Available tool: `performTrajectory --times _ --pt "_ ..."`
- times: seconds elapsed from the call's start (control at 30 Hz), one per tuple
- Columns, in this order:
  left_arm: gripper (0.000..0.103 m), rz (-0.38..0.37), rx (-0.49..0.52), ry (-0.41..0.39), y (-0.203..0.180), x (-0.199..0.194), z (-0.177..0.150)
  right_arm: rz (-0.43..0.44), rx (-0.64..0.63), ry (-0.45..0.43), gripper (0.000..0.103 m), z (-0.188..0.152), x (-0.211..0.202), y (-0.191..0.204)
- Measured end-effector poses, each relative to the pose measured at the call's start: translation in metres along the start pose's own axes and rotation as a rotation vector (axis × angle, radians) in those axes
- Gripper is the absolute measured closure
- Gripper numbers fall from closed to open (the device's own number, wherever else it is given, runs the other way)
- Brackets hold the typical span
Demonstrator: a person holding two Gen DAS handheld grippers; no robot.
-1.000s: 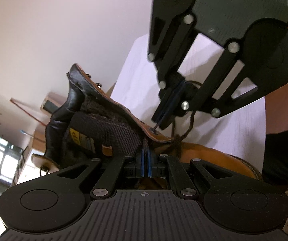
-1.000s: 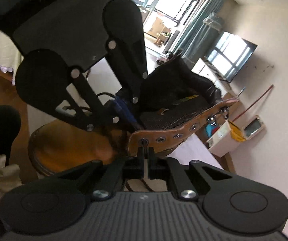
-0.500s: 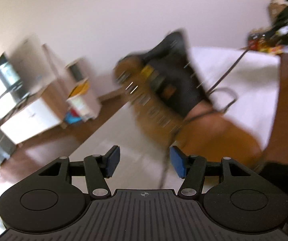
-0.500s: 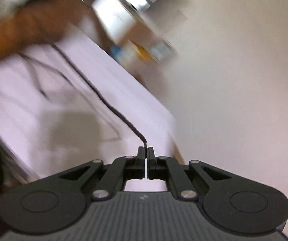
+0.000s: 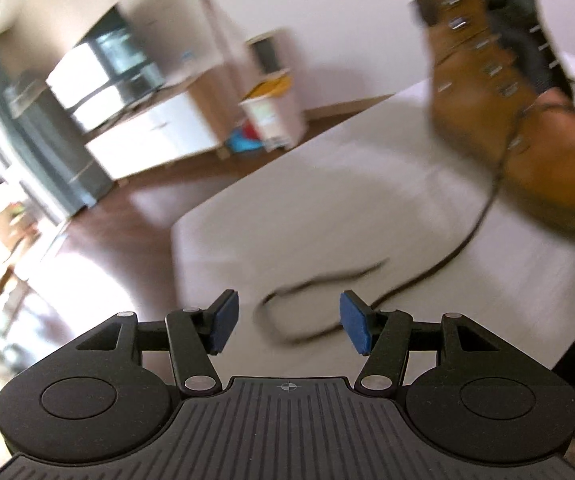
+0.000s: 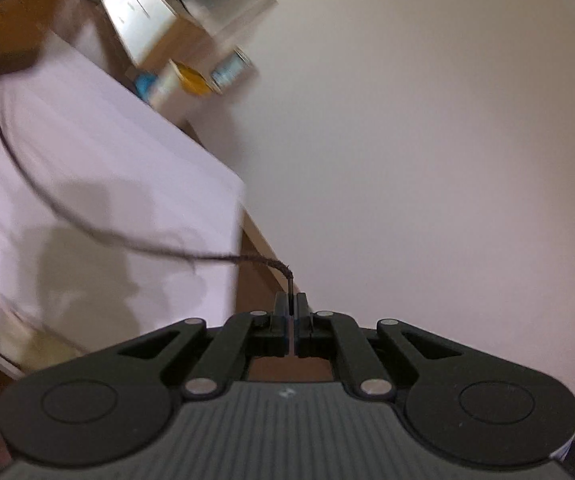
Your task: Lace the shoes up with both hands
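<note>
My right gripper [image 6: 289,306] pinches the limp dark-brown braided lace [image 6: 99,234] by its stiff tip; my left gripper [image 5: 285,322] gapes empty near the tan leather boot [image 5: 527,120].

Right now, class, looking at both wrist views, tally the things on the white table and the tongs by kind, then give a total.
Boot: 1
Dark shoelace: 1
Tongs: 2, left tongs open and empty, right tongs shut on the lace end
White table: 1
Total: 5
</note>
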State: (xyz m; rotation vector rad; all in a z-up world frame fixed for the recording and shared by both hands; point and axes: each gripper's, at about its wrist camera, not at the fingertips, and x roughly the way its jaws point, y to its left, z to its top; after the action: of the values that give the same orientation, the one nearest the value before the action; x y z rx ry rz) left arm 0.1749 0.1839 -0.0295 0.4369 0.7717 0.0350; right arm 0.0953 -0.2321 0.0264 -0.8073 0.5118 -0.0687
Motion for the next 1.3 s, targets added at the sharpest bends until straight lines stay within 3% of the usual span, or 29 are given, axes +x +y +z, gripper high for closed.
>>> performTrajectory --times 0.1,0.23,0.3,0.47,0.63,0.93,1.07,1.1,1.2,1.3 --pt "0.043 -0.004 -0.068 0.007 0.028 -0.012 -0.017 0.077 -0.011 -0.061 0.101 0.027 -0.005 0.020" --pt "0.045 -0.069 0.011 -0.045 0.028 -0.018 -0.015 0.127 -0.017 -0.084 0.101 0.048 -0.004 0.031" --pt "0.054 -0.136 0.153 -0.086 0.011 -0.012 0.000 0.135 -0.021 -0.087 0.101 0.053 -0.005 0.036" --pt "0.063 -0.283 0.450 -0.134 -0.025 0.002 0.031 0.153 -0.022 -0.089 0.101 0.062 -0.016 0.043" --pt "0.077 -0.371 0.636 -0.083 -0.036 0.019 0.047 0.165 -0.021 -0.083 0.101 0.082 -0.017 0.049" --pt "0.077 -0.564 0.819 0.023 -0.012 0.049 0.072 0.211 -0.036 -0.013 0.101 0.100 0.018 0.066" --pt "0.077 -0.645 0.859 0.083 0.000 0.063 0.084 0.237 -0.039 0.030 0.101 0.113 0.030 0.068" --pt "0.080 -0.676 0.864 0.108 0.002 0.067 0.088 0.245 -0.037 0.043 0.101 0.118 0.033 0.068" --pt "0.101 -0.748 0.845 0.179 0.004 0.075 0.098 0.269 -0.022 0.075 0.101 0.128 0.039 0.067" --pt "0.102 -0.757 0.827 0.209 0.003 0.065 0.098 0.310 0.006 0.123 0.101 0.142 0.038 0.059"
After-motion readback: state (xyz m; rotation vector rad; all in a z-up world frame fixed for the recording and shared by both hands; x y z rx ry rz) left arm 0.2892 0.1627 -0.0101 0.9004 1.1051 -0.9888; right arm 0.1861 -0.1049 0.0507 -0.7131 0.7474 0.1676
